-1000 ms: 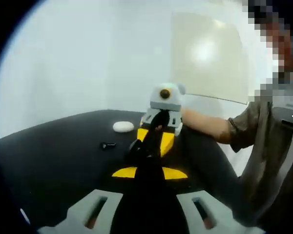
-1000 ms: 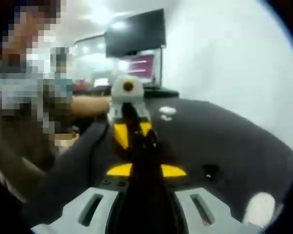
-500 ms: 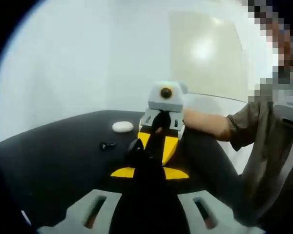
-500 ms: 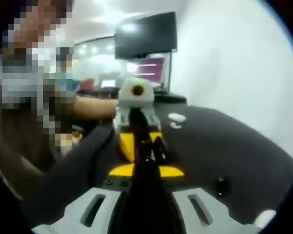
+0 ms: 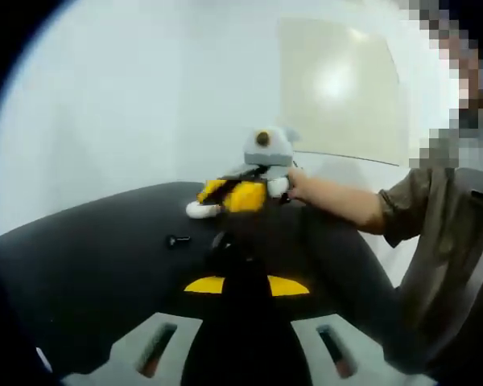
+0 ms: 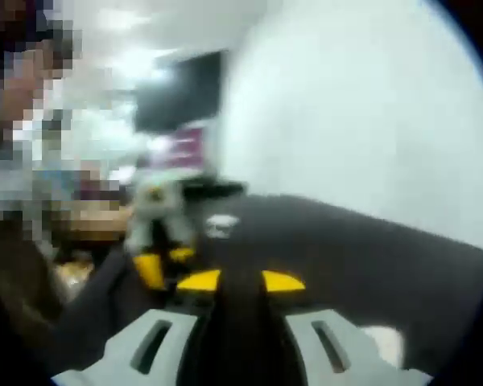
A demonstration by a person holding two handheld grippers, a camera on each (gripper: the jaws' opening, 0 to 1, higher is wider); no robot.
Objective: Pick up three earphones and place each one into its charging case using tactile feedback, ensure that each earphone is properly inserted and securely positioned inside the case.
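My left gripper (image 5: 240,261) is shut, and a small black piece (image 5: 223,241) sits at its tip; it is too dark to tell case from earphone. Beyond it my right gripper (image 5: 216,194) is rolled onto its side over the black table (image 5: 88,265), just in front of a white case (image 5: 196,211). A small black earphone (image 5: 175,240) lies loose to the left. In the blurred right gripper view my right gripper (image 6: 240,272) looks shut with nothing seen at its tip. There the left gripper (image 6: 165,260) stands to the left, and white pieces (image 6: 220,225) lie further back.
A person's forearm (image 5: 338,201) reaches in from the right behind the right gripper. A white object (image 6: 384,346) lies near the table edge at the lower right. A dark monitor (image 6: 181,92) hangs in the room beyond the table.
The right gripper has pulled away from the left gripper's tip, swung left toward the white case and rolled sideways. The left gripper has stayed put with the black piece.
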